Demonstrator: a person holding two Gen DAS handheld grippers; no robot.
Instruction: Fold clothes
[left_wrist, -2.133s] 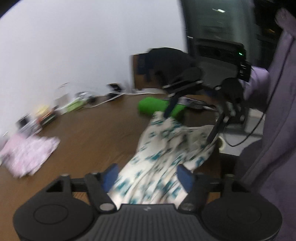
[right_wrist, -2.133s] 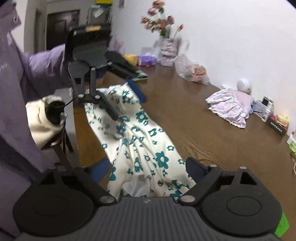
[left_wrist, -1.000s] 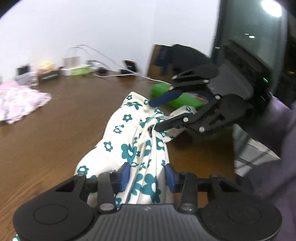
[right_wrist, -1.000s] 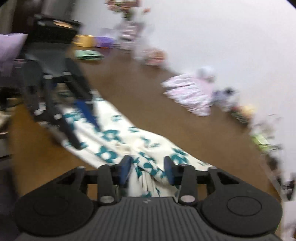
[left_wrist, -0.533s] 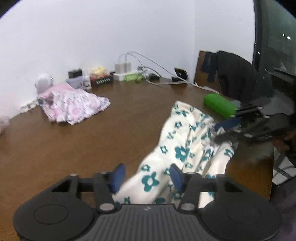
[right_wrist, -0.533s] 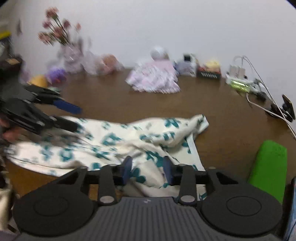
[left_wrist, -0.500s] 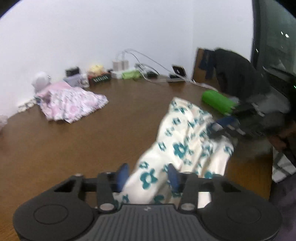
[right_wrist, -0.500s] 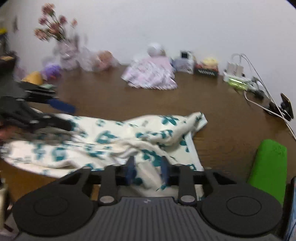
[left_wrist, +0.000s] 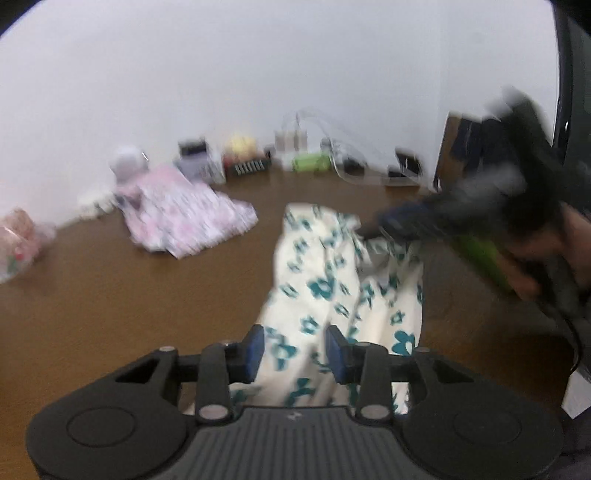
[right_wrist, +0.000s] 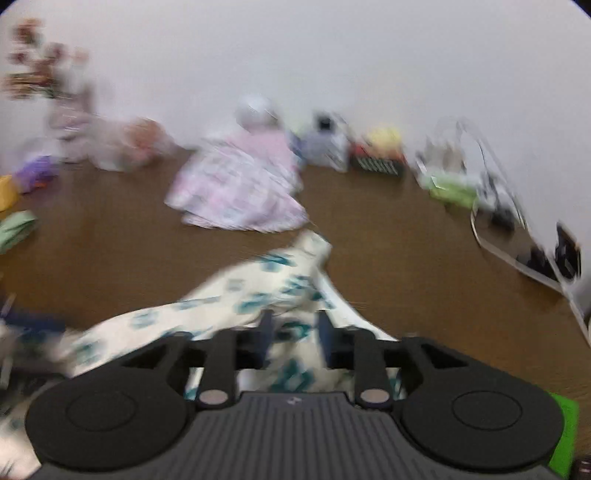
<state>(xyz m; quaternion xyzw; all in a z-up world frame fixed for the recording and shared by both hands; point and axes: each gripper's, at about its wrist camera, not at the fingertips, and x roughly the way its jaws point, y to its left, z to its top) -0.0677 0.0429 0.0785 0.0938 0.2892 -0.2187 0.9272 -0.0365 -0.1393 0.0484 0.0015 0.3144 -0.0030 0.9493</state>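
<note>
Both the left gripper (left_wrist: 295, 349) and right gripper (right_wrist: 293, 334) are pinching the flowered garment (left_wrist: 332, 280), bunched on the brown table (left_wrist: 110, 295), needing even tension, I reckon.

a lived-in home room: long brown wooden table (right_wrist: 110, 251) against a plain white wall (left_wrist: 221, 74), vase of flowers (right_wrist: 62, 96) at one end, pink clothing heap (right_wrist: 240, 184), chargers and cables (right_wrist: 491, 192), dark chair (left_wrist: 476, 151) draped with clothes.
</note>
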